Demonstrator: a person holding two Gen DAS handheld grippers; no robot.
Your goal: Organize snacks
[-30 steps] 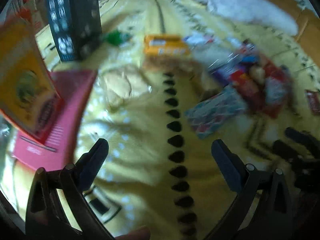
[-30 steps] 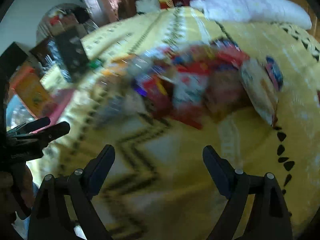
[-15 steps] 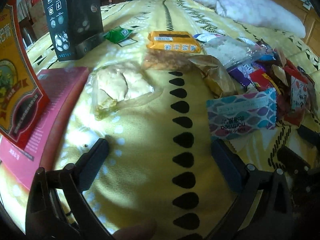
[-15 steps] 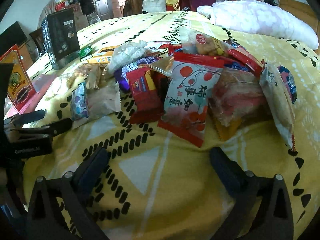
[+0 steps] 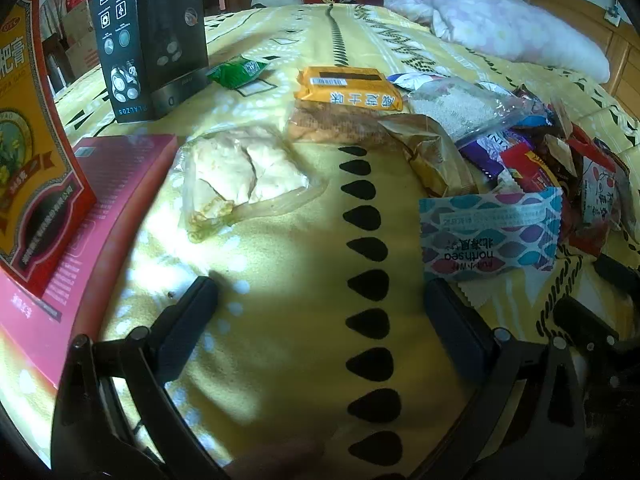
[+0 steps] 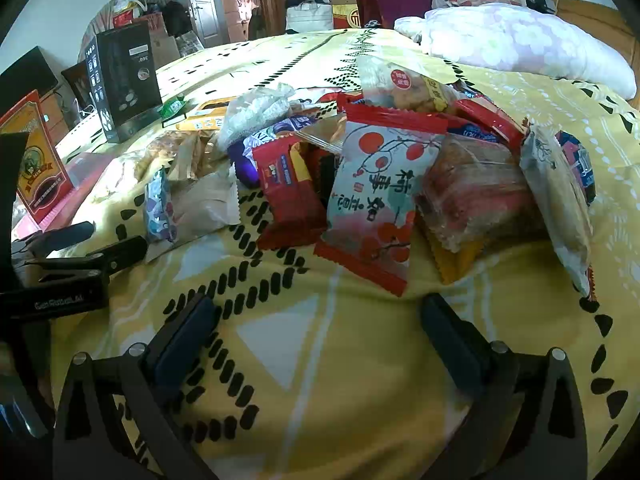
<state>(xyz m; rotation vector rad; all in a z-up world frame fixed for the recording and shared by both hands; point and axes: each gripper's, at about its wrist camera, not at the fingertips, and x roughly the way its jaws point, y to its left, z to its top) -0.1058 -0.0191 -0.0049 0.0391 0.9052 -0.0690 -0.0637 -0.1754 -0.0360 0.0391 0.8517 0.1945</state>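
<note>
Both pairs of tongs hang low over the yellow bedspread (image 6: 320, 360), tilted down toward it, side by side.

The right tongs (image 6: 320, 320) have just been opening and now stand spread wide, with nothing between their fingers but patterned cloth. Just beyond their tips lies the heap of snacks (image 6: 380, 168): a pale packet with red circles (image 6: 376, 200) nearest, a red wrapper (image 6: 286, 188) to its left, a clear pack of reddish cakes (image 6: 476, 200) to its right. The packet's lower corner lies near the right-hand finger, not touching it.

The left tongs (image 5: 320, 294) are open as well, empty, over a row of black teardrop marks. Their right finger tip sits just beside a blue and purple patterned packet (image 5: 488, 232); whether they touch I cannot tell. Further off lie a clear bag of pale pieces (image 5: 240, 172) and an orange packet (image 5: 348, 88). A pink box (image 5: 100, 220) lies flat at the left, a black box (image 5: 148, 32) stands behind it.
</note>
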